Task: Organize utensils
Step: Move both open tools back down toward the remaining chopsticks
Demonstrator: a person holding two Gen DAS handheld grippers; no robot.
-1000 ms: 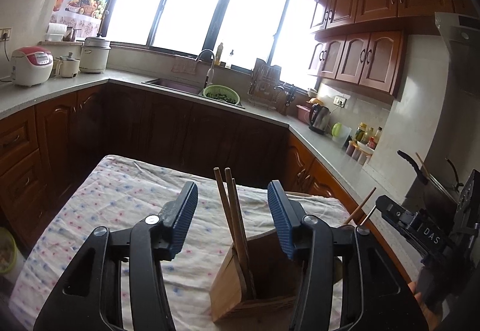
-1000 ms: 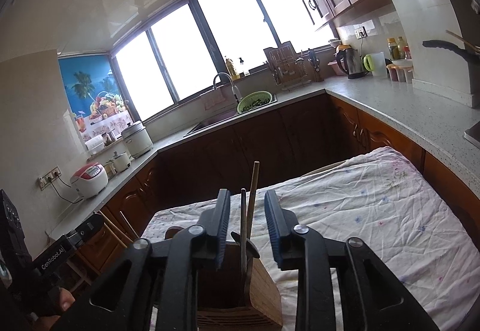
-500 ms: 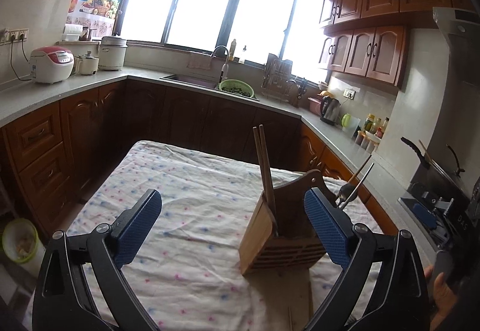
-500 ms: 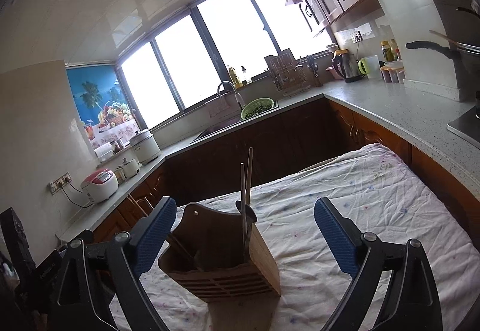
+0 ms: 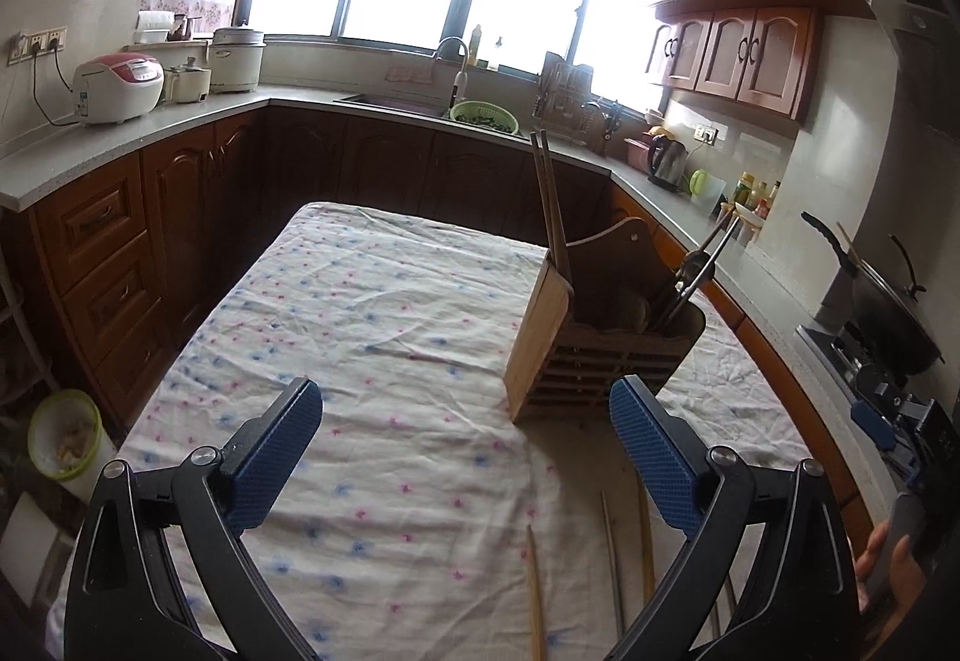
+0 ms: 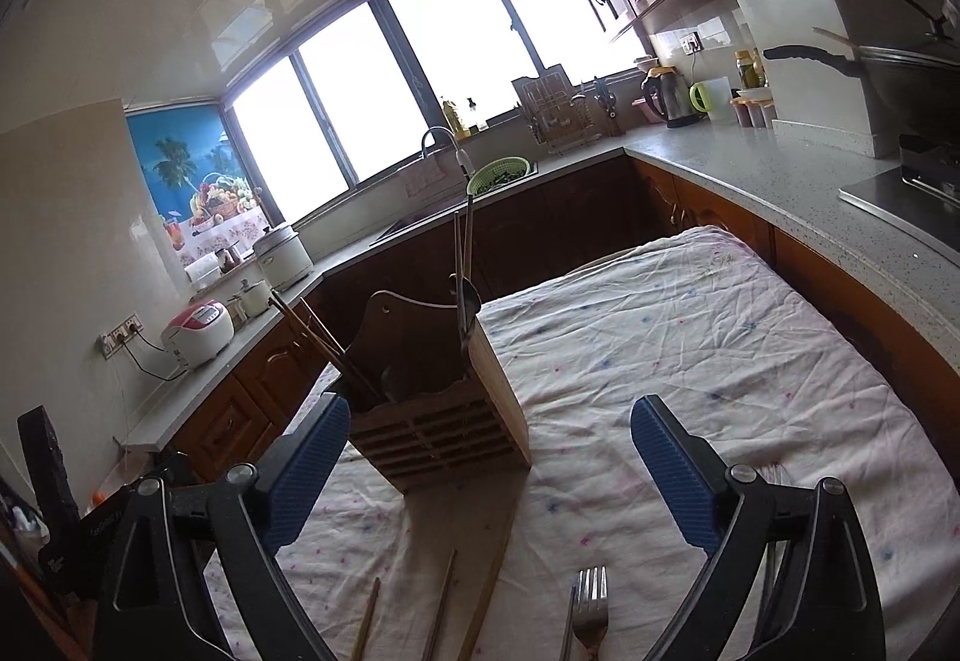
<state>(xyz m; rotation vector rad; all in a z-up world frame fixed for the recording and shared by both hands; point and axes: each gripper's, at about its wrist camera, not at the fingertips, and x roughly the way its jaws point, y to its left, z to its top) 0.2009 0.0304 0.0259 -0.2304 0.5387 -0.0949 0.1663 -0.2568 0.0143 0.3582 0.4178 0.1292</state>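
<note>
A wooden utensil holder (image 5: 591,328) (image 6: 444,391) stands on the cloth-covered table (image 5: 372,313). Wooden chopsticks (image 5: 549,199) lean in its left compartment; metal utensils (image 5: 699,271) stick out of the right one. My left gripper (image 5: 465,454) is open and empty, nearer me than the holder. My right gripper (image 6: 489,466) is also open and empty, with its left pad beside the holder's front corner. Loose chopsticks (image 5: 534,589) (image 6: 441,607) and a metal fork (image 6: 588,610) lie on the cloth close to me.
Grey counters (image 5: 150,121) with wooden cabinets wrap around the table. A rice cooker (image 5: 117,88), a sink with a green colander (image 5: 483,115), a kettle (image 5: 666,163) and a stove with a wok (image 5: 888,319) stand on them. A bin (image 5: 63,442) sits on the floor at the left.
Both grippers' jaws went from half closed over the holder to wide open. Both have drawn back from the holder, so loose chopsticks and a fork now show near me.
</note>
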